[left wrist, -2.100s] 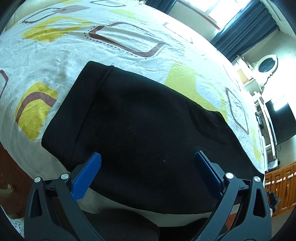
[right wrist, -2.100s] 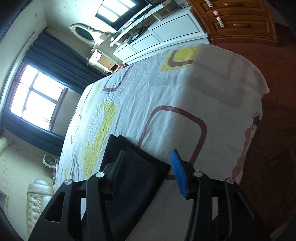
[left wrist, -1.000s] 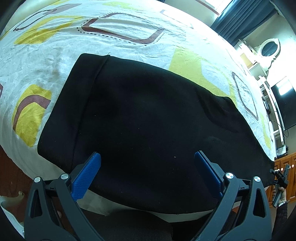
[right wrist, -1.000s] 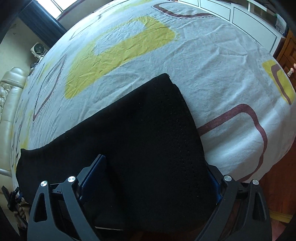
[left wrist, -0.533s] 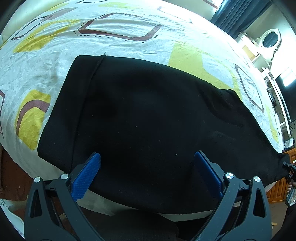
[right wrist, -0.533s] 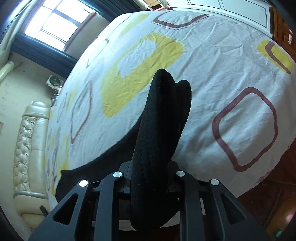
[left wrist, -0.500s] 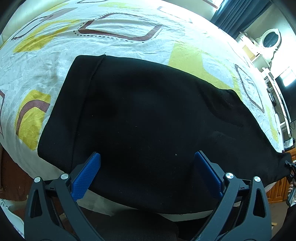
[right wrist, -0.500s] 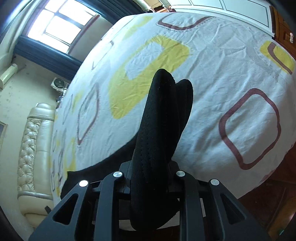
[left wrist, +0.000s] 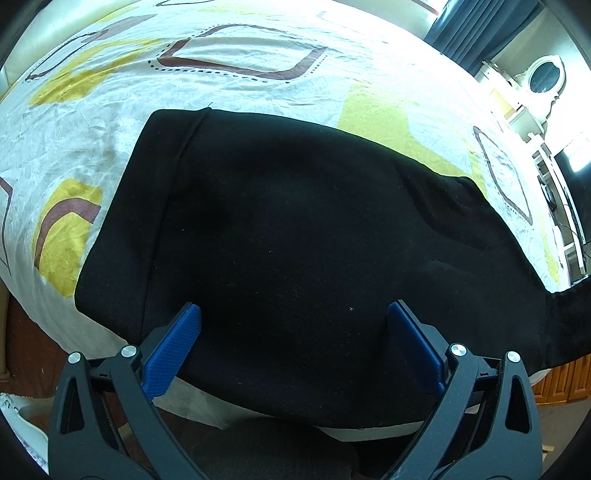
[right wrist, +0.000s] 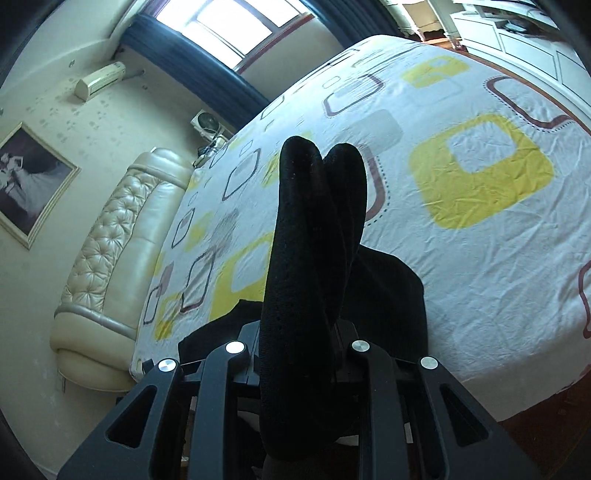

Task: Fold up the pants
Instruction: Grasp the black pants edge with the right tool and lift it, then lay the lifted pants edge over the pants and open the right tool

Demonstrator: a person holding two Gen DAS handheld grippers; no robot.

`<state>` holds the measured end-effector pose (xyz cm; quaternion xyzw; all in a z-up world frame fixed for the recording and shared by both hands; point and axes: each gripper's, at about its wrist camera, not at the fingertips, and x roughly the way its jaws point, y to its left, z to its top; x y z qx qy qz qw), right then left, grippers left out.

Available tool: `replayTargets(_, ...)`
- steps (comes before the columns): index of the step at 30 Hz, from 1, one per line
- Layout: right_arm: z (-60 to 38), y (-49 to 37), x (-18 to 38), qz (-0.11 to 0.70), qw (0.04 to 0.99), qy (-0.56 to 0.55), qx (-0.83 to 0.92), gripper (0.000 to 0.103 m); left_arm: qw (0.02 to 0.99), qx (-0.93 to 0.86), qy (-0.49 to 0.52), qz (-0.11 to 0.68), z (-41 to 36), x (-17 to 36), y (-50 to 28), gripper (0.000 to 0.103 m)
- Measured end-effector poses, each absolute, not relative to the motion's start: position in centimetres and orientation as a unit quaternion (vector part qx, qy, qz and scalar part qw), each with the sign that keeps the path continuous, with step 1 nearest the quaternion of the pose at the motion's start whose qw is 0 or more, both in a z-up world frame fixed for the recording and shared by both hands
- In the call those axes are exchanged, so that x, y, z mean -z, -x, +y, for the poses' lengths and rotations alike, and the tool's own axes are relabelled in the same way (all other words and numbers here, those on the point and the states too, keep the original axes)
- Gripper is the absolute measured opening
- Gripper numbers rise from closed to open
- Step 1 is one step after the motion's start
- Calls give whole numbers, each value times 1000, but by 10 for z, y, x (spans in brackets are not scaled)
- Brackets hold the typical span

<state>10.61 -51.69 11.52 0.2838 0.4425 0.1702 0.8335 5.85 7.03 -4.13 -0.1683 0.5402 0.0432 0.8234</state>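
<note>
Black pants (left wrist: 295, 240) lie spread on the patterned bedsheet (left wrist: 92, 122). Angled steeply down, the left gripper (left wrist: 295, 332) hovers over their near edge, jaws wide. Lifted above the bed, the right gripper (right wrist: 299, 343) has just clamped a bunched leg end.

Bedsheet (right wrist: 480, 258): white, yellow and brown rounded squares.
Headboard (right wrist: 110, 258): cream, tufted.
Window (right wrist: 236, 22): bright, blue curtains.
Framed picture (right wrist: 29, 177): on wall.
Air conditioner (right wrist: 99, 79): wall-mounted.
</note>
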Motion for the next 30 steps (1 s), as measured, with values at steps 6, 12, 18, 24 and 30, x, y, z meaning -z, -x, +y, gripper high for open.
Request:
replayTargets(6, -434, -116, -89, 488, 836, -200, -153, 22, 821, -42, 182, 540, 74, 40, -57, 100)
replayTargets(12, -374, -121, -48, 516, 835, -140, -133, 22, 821, -43, 184, 539, 73, 40, -57, 100)
replayTargets(18, -334, -124, -16, 530, 839, -81, -91, 22, 820, -43, 185, 540, 73, 40, -57, 100)
replayTargets(24, -304, -126, 15, 539, 839, -35, -59, 22, 820, -42, 184, 540, 73, 41, -58, 100)
replayTargets(30, -277, -120, 27, 534, 844, 29, -37, 28, 820, -44, 183, 540, 72, 41, -60, 100)
